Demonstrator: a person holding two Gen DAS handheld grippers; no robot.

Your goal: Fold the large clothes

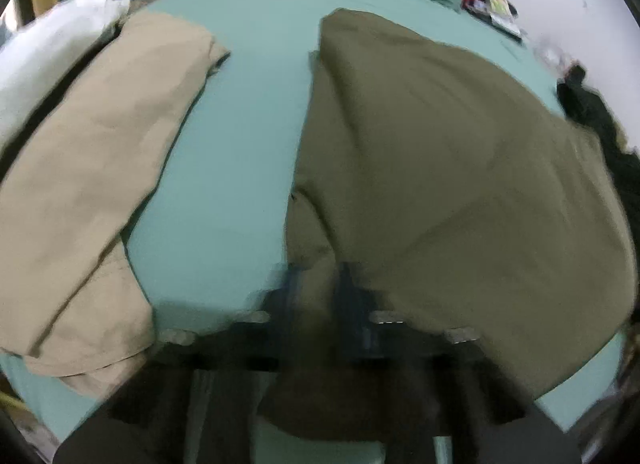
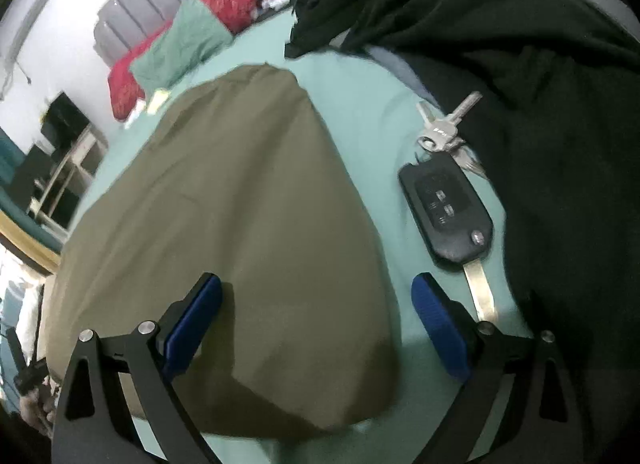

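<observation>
Olive garment (image 1: 440, 167) sat pinched at its near edge in my left gripper (image 1: 320, 304), ready to fold; right gripper (image 2: 316, 316) gaped wide, unladen.

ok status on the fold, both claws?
Left claw shut on olive garment, near edge. Right claw open over same garment, nothing gripped. Car key on the sheet just beside right claw.

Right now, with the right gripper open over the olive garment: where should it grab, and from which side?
Take the near right corner of the olive garment, coming in from the bare sheet on its right. The edge there is free and lies flat. The right gripper already straddles it, clear of the car key.
</observation>
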